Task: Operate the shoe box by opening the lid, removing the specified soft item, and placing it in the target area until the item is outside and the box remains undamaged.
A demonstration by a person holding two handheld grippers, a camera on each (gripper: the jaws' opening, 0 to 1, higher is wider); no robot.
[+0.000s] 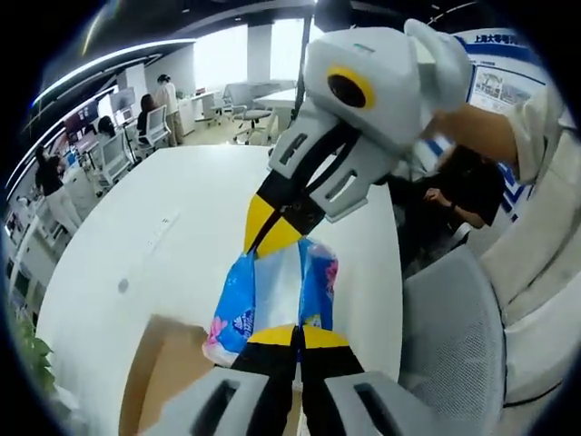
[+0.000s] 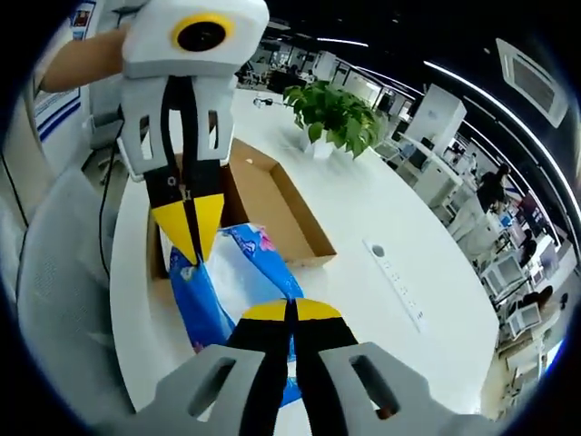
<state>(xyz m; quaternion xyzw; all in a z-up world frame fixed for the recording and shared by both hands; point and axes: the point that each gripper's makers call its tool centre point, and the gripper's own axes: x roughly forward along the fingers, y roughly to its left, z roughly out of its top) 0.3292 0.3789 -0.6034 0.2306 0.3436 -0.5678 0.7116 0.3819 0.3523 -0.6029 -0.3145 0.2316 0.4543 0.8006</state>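
A soft blue tissue pack (image 1: 272, 291) with pink flower print hangs over the white table (image 1: 163, 236), held by its two ends. My left gripper (image 1: 297, 334) is shut on its near end. My right gripper (image 1: 272, 232) comes in from the upper right and is shut on the far end. In the right gripper view my right gripper (image 2: 292, 311) pinches the pack (image 2: 241, 272), and my left gripper (image 2: 192, 232) pinches the opposite end. The open brown cardboard shoe box (image 2: 281, 204) lies on the table just behind the pack, and shows as a brown corner (image 1: 159, 368) in the left gripper view.
A potted plant (image 2: 336, 113) stands beyond the box, and a white power strip (image 2: 395, 282) lies on the table to its right. A grey office chair (image 1: 454, 336) stands at the table's edge, with a seated person (image 1: 463, 191) behind it. More desks and people are far off.
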